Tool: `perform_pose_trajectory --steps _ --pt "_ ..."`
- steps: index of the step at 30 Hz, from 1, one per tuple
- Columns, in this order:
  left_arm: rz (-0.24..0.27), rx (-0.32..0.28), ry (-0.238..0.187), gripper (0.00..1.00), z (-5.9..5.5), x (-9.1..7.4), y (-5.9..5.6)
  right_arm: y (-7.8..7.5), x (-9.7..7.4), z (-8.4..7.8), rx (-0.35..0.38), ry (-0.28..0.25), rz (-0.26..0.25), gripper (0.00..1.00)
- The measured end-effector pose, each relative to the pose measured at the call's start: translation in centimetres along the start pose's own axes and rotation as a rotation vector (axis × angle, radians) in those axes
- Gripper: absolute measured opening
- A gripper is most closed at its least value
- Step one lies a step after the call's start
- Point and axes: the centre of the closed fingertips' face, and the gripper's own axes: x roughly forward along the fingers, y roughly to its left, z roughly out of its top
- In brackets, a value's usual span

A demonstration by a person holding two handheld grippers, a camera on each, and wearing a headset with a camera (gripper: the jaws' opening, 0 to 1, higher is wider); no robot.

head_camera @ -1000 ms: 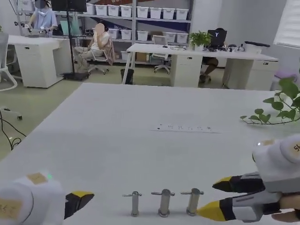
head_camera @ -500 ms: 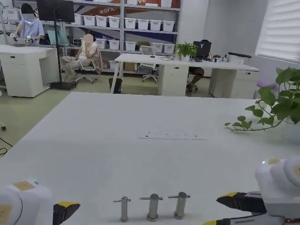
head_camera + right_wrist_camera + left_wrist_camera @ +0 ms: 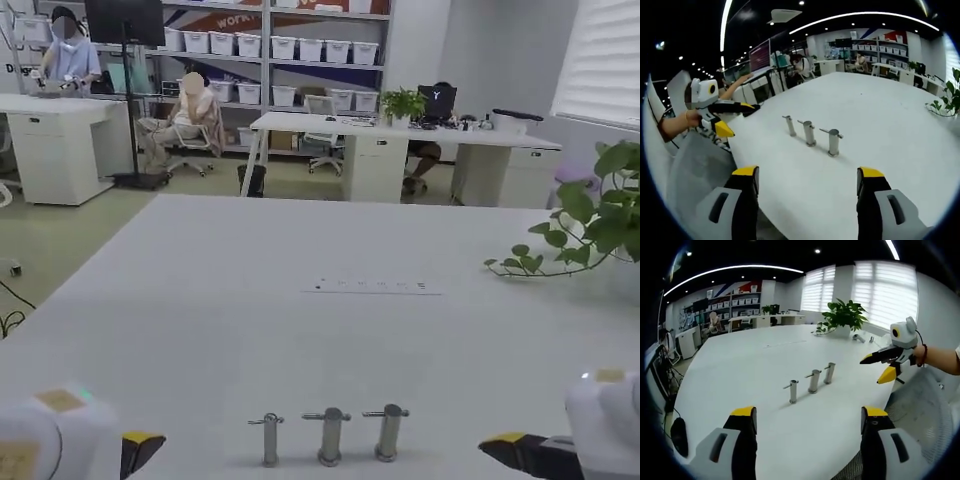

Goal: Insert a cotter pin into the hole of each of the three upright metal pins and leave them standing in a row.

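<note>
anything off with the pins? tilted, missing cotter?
Nothing stands out. Left pin, middle pin and right pin stand upright in a row on the table, each with a cotter pin through its top.

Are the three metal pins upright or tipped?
Upright. The metal pins stand in a row on the table, a cotter pin crossing each top.

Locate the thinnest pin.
In the head view, the thinnest pin stands at the row's left end, beside the middle pin, near the front edge of the table.
</note>
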Motion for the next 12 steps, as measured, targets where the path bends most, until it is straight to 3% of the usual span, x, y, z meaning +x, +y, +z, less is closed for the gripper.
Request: perform_pose_trajectory --steps 4,12 --pt "-0.005 0.005 -0.007 0.87 0.16 -0.29 -0.25 0.31 -0.29 -0.12 0.027 -0.014 0.012 0.84" --pt "-0.004 0.014 -0.011 0.88 0.09 -0.46 -0.59 0.26 -0.72 -0.53 0.036 -0.034 -0.015 0.88"
